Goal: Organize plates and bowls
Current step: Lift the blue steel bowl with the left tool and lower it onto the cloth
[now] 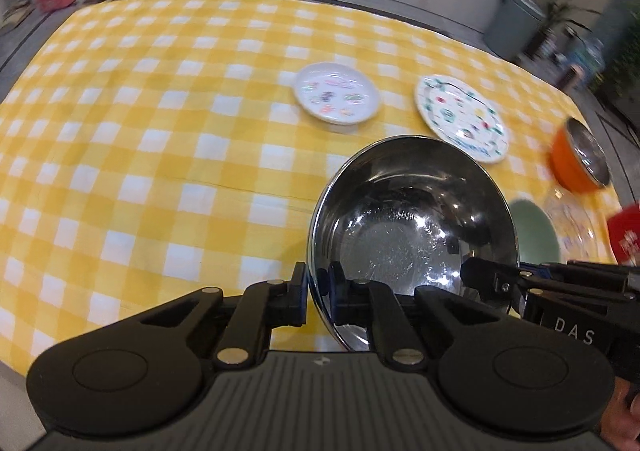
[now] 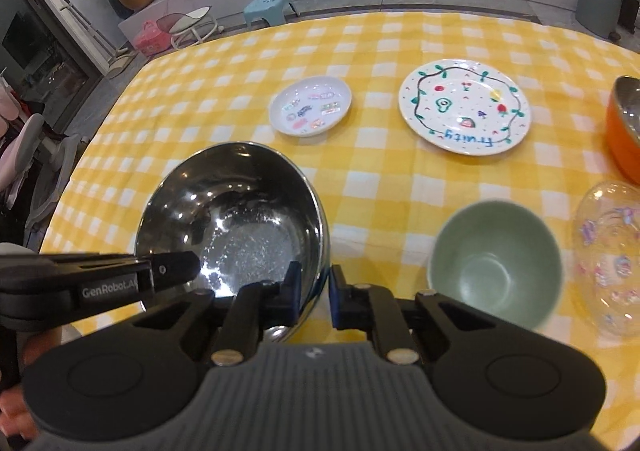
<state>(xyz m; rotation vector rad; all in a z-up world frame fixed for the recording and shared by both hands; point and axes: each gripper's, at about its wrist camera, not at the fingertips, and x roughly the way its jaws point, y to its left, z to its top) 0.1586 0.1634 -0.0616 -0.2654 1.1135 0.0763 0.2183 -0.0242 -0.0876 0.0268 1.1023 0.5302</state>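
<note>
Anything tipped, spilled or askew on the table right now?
The steel bowl is tilted, pinched at opposite rims by the left claw and right claw. No spills visible. The green bowl and both plates sit upright on the tablecloth.

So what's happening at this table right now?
A person holds a two-finger gripper in each hand, and both are clamped on the rim of the steel bowl: the left gripper on its left side, the right gripper on its right. The green bowl, the small plate, the fruit plate and the orange bowl rest untouched on the checked tablecloth.
</note>
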